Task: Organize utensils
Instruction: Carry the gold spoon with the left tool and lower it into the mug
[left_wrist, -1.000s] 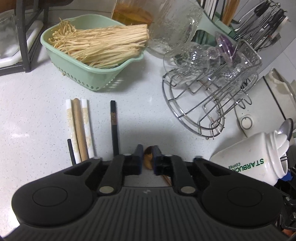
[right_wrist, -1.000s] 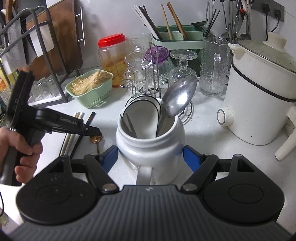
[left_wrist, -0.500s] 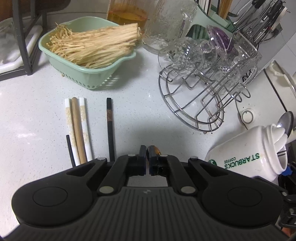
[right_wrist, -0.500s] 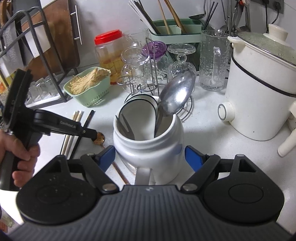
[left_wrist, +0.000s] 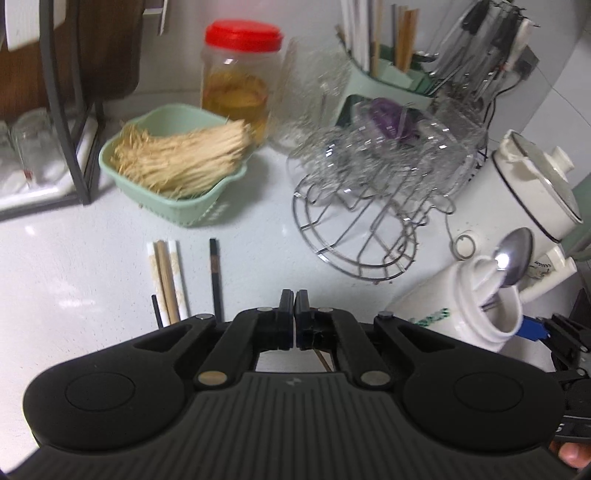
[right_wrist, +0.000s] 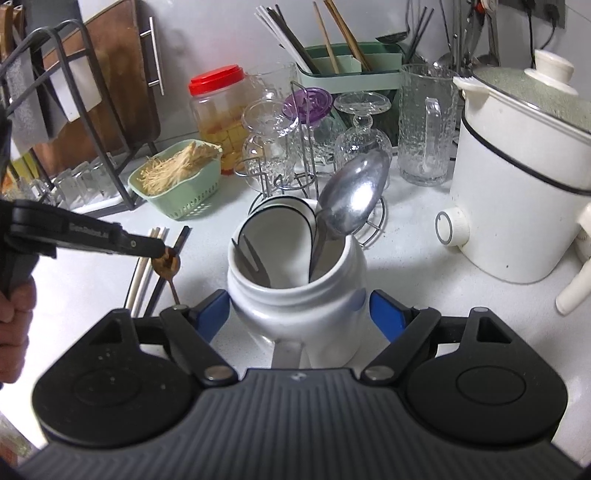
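At the left of the right-wrist frame my left claw (right_wrist: 167, 254) comes in from the edge, its fingers pinched together on the bowl of a small brown spoon (right_wrist: 167, 263); the handle hangs down toward the desk (right_wrist: 406, 236) and its end is lost behind my right claw's body at the bottom. In the left-wrist view the same claw (left_wrist: 294, 308) shows its fingers closed to a hair's gap at centre, and only a thin brown sliver of the spoon (left_wrist: 322, 359) peeks through the opening beneath them. Left of centre there, the chopsticks (left_wrist: 167, 275) lie side by side on the desk, a dark one (left_wrist: 215, 277) just beside them; their near ends are hidden by my claw. Moving right, my right claw (right_wrist: 298, 314) has its blue-padded fingers spread wide and pressed to either side of the white jar (right_wrist: 295, 295), gripping it at lower centre. Inside the jar stand a large metal spoon (right_wrist: 352, 195), a fork (right_wrist: 251, 260) and a white black-edged piece I cannot identify. In the left-wrist view the jar (left_wrist: 458, 314) sits tilted at the right, its green lettering blurred. Behind, the wire rack of glasses (left_wrist: 369, 206) is smeared by motion. At far right the white cooker (right_wrist: 517, 192) is cut off by the frame.
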